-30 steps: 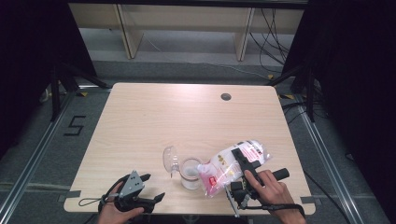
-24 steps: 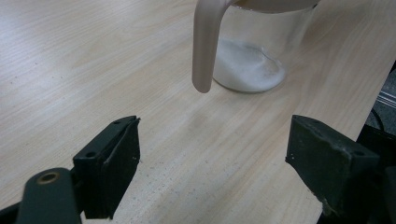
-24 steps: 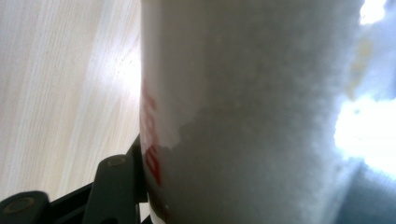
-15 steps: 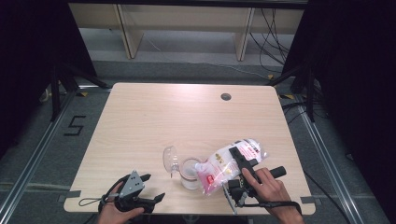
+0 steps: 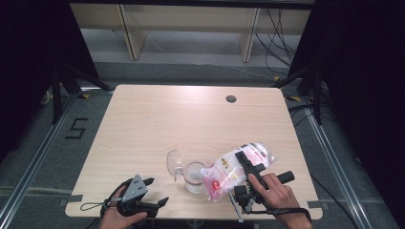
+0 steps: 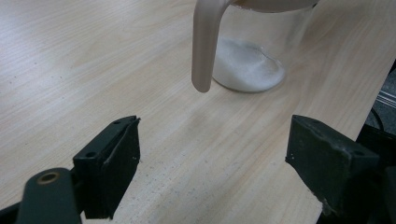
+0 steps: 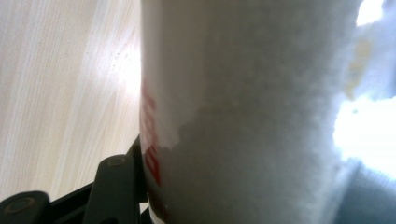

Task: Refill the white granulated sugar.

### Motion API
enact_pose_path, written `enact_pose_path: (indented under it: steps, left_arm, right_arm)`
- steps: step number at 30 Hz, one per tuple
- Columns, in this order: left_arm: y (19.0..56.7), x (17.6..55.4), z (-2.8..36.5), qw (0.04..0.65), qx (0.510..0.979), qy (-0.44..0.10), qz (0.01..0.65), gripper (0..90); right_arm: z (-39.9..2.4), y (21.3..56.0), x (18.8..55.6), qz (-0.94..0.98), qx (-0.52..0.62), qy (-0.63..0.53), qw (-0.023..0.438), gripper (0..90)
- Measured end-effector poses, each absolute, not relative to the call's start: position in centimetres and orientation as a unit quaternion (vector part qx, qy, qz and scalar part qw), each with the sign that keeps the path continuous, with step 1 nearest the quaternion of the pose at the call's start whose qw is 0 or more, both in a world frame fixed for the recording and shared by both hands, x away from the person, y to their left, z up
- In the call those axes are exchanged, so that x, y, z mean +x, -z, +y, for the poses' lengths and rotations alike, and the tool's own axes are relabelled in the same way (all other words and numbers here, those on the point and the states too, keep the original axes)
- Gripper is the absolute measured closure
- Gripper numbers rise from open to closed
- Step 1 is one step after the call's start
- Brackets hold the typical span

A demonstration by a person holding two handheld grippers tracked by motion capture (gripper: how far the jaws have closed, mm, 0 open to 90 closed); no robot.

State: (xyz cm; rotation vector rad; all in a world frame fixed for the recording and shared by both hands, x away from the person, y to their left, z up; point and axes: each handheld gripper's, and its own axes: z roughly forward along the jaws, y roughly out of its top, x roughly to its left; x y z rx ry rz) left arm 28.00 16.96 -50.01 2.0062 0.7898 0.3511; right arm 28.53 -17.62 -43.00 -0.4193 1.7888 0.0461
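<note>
Currently the clear plastic bag of white powder (image 5: 236, 168) is pinched by the right tool (image 5: 243, 157), tipped over the glass measuring jug (image 5: 193, 176) on the wooden worktop (image 5: 191, 124). Left tool (image 5: 157, 191) is held spread, nothing between.

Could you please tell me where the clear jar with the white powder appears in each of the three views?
High view: glass jar near the table's front edge, left of the bag.
Left gripper view: top centre, beyond the open jaws.
Right gripper view: I cannot make it out.
Shared landmark: the wooden table.
</note>
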Motion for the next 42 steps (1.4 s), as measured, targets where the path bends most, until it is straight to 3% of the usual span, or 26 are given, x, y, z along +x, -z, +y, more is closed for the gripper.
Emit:
enact_pose_path:
  steps: [42]
  left_arm:
    - [49.96, 28.00, 17.03, 0.459, 0.818, -0.140, 0.319, 17.3]
  right_arm:
    - [-17.62, 43.10, 28.53, 0.769, -0.193, -0.012, 0.609, 46.1]
